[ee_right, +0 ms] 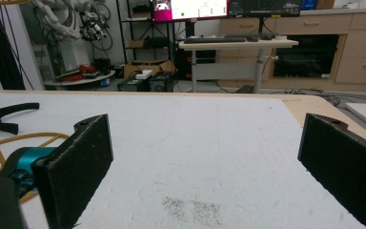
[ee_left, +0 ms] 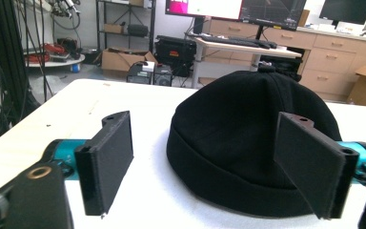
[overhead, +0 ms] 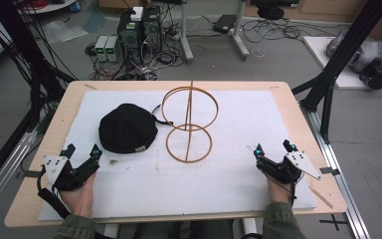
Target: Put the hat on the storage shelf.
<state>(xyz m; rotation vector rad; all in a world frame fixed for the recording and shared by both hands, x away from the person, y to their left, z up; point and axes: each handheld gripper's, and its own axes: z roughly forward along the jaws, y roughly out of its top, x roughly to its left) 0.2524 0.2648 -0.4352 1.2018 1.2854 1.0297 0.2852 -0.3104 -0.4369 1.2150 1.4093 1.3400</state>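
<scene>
Both tongs stand wide open and hold nothing: left gripper [overhead: 81, 153] rests with the black beanie [overhead: 128, 128] just beyond it at one o'clock, untouched; right gripper [overhead: 274, 148] sits on the bare white mat [overhead: 229, 174]

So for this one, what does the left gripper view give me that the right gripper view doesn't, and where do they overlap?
Left gripper view: the black beanie sits close ahead of the left hand-held gripper, whose jaws stand open and apart from it.

Right gripper view: the right hand-held gripper is open over bare white mat, with the yellow wire hoop stand and a black strap at the left edge.

Both: the white mat, desks and monitors behind the table.
</scene>
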